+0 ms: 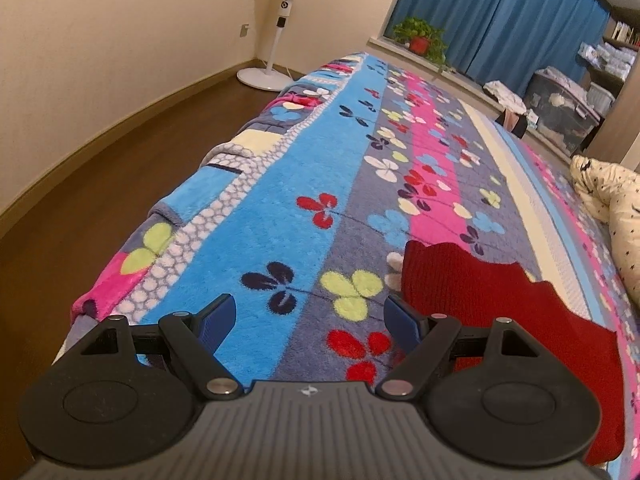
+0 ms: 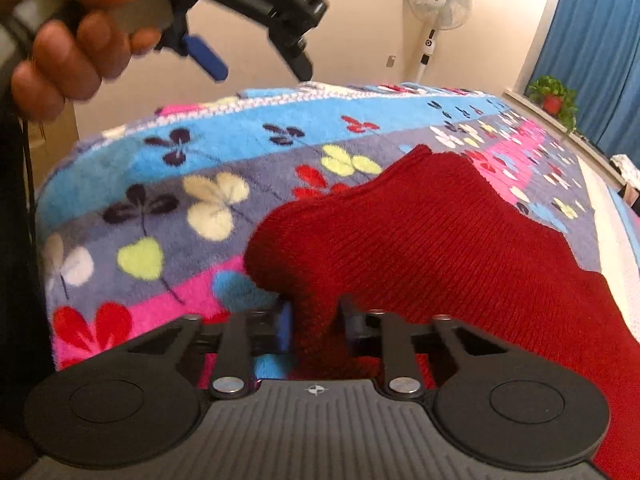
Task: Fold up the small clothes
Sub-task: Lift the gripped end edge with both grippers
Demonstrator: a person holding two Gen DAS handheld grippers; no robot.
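Observation:
A dark red knitted garment (image 2: 432, 240) lies on the flowered fleece blanket (image 2: 168, 184) that covers the bed. My right gripper (image 2: 314, 322) is shut on the garment's near left edge, with red knit bunched between the fingers. In the left wrist view the same red garment (image 1: 480, 300) lies to the right of my left gripper (image 1: 310, 312), which is open and empty above the blanket (image 1: 280, 216). The left gripper also shows in the right wrist view (image 2: 256, 58), held up in a hand at the top left, apart from the garment.
The bed's left edge drops to a brown floor (image 1: 100, 168). A white standing fan (image 1: 280, 20) is in the far corner. A cream spotted quilt (image 1: 612, 208) lies at the right. A potted plant (image 1: 420, 40), blue curtains (image 1: 520, 16) and storage boxes (image 1: 568, 108) are behind the bed.

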